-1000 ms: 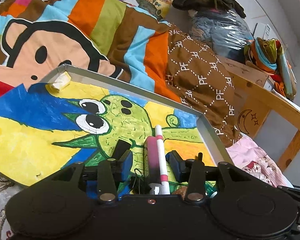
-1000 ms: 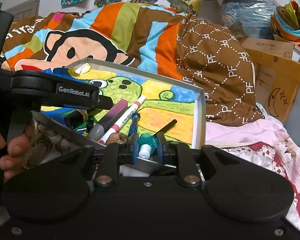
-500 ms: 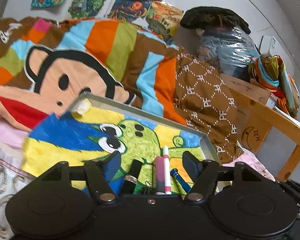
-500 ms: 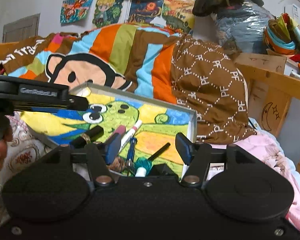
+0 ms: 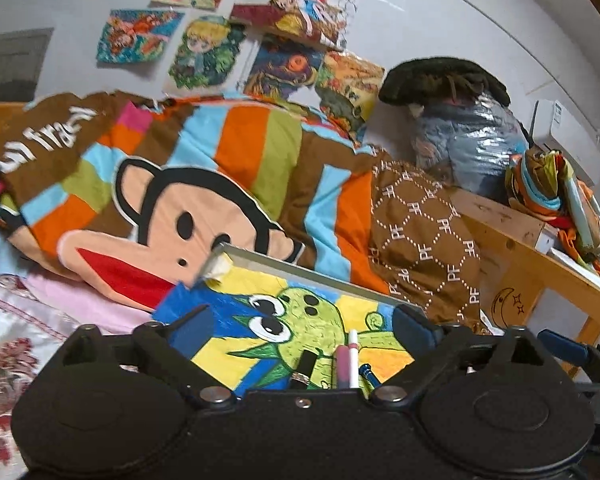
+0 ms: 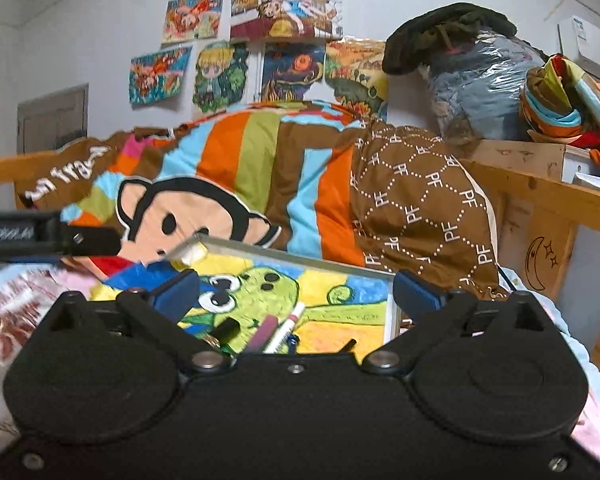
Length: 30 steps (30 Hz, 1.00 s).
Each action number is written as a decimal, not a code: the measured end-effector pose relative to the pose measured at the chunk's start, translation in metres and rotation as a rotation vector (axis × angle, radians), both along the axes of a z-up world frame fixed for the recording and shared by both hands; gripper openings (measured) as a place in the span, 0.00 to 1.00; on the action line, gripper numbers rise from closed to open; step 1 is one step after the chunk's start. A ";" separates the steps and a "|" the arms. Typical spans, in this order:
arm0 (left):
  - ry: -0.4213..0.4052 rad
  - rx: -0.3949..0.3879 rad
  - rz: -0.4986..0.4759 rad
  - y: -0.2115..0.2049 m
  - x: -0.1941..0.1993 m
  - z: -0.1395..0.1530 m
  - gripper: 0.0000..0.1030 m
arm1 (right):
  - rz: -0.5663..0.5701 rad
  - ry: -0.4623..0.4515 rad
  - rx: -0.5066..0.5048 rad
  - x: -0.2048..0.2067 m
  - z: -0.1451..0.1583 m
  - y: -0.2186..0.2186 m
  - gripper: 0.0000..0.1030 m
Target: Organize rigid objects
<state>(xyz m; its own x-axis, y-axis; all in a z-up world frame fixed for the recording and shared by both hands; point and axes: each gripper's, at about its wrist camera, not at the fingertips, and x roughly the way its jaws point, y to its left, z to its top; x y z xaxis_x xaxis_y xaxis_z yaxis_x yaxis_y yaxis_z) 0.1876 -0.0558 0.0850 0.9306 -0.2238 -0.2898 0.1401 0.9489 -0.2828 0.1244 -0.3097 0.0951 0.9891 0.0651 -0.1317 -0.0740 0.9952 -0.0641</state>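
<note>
A shallow grey-rimmed box with a painted green creature inside lies on the bed. At its near end lie a pink marker, a white pen, a black tube and a blue pen. My left gripper hangs above the box's near end, open and holding nothing. My right gripper is likewise open and bare above the same end. The left gripper's body shows at the left of the right wrist view.
A striped monkey-print duvet is heaped behind the box. A wooden bed rail with piled clothes and a plastic-wrapped bundle runs at the right. Posters hang on the wall. A floral sheet lies at the left.
Both grippers opened wide and rose back from the box. The right one let go of the teal-capped item; the left drew away from the pink marker, which stays in the box.
</note>
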 end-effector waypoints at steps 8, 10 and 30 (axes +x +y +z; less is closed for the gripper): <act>0.024 0.018 0.046 0.011 -0.038 0.013 0.99 | -0.002 0.038 0.049 -0.041 0.019 -0.003 1.00; 0.034 0.037 0.057 0.011 -0.049 0.012 0.99 | -0.009 0.053 0.051 -0.052 0.019 0.000 1.00; 0.173 0.037 0.103 0.029 -0.118 -0.023 0.99 | -0.059 0.108 0.089 -0.151 -0.006 0.032 1.00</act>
